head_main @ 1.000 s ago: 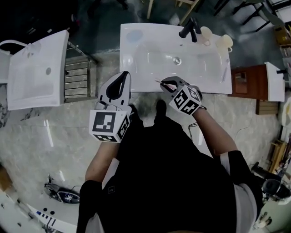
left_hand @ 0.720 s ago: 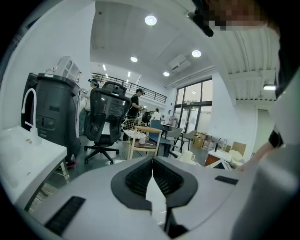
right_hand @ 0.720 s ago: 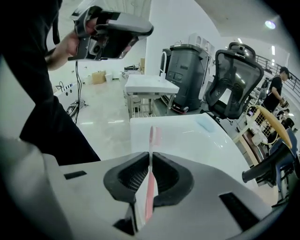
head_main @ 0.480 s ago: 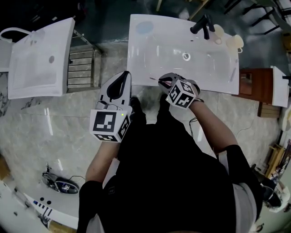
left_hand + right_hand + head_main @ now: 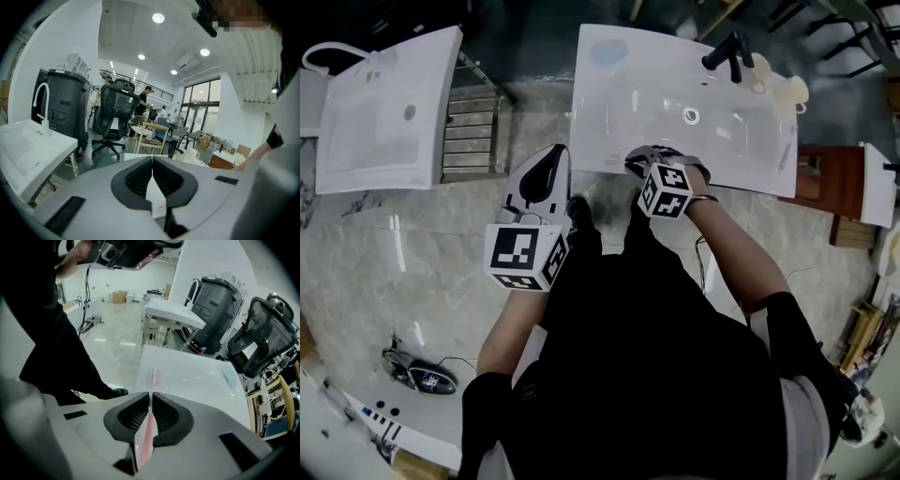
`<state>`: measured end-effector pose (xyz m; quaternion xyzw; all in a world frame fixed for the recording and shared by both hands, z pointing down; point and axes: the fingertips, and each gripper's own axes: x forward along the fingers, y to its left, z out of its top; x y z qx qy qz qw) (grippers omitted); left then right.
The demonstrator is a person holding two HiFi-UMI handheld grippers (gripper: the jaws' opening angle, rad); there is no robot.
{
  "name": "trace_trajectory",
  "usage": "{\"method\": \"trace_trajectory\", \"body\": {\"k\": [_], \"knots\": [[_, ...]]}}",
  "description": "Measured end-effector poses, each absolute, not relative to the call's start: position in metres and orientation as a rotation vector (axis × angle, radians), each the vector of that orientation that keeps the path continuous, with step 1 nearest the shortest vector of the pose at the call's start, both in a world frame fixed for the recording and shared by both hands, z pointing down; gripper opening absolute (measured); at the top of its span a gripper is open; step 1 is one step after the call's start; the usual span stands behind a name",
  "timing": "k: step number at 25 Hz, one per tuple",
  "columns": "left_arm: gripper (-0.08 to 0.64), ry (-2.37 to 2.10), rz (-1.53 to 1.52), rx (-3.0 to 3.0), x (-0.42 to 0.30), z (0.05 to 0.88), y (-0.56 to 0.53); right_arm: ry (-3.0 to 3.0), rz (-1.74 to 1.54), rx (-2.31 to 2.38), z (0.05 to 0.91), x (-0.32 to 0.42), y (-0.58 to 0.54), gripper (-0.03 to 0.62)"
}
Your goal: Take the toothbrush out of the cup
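Observation:
My right gripper (image 5: pixel 639 162) is shut on a pink and white toothbrush (image 5: pixel 153 378). The brush head sticks out past the jaws, low over the front rim of the white sink (image 5: pixel 609 103). Two cream cups (image 5: pixel 757 67) stand far off at the sink's back right, beside the black faucet (image 5: pixel 727 54). To the left of the sink's front corner, my left gripper (image 5: pixel 549 161) hangs over the floor, shut with nothing in it. In the left gripper view its jaws meet in a closed line.
A second white sink (image 5: pixel 384 108) lies at the left with a wooden slatted rack (image 5: pixel 473 136) beside it. A brown cabinet (image 5: pixel 830 183) stands right of the main sink. A thin stick (image 5: pixel 785 157) rests on the sink's right rim. The person's dark clothing fills the lower middle.
My right gripper has sunk toward the sink's front rim and rolled, still holding the toothbrush. The left gripper has shifted only slightly and stays shut.

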<state>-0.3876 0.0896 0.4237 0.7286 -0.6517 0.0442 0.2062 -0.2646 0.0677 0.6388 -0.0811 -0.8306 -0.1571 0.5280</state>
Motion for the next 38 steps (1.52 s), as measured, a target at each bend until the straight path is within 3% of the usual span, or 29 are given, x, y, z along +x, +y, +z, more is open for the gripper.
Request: {"method": "trace_trajectory", "body": {"k": [19, 25, 34, 38], "knots": [[0.017, -1.798, 0.120, 2.026, -0.390, 0.427, 0.088, -2.015, -0.244, -0.230, 0.649, -0.271, 0.068, 0.046], [0.017, -1.783, 0.119, 2.052, -0.389, 0.425, 0.083, -2.093, -0.128, -0.178, 0.634, -0.270, 0.065, 0.100], [0.017, -1.761, 0.049, 2.174, -0.387, 0.388, 0.079, -2.472, 0.322, 0.225, 0.519, -0.274, 0.017, 0.098], [0.017, -1.757, 0.033, 2.233, -0.379, 0.370, 0.066, -2.664, 0.345, 0.435, 0.440, -0.256, -0.005, 0.071]]}}
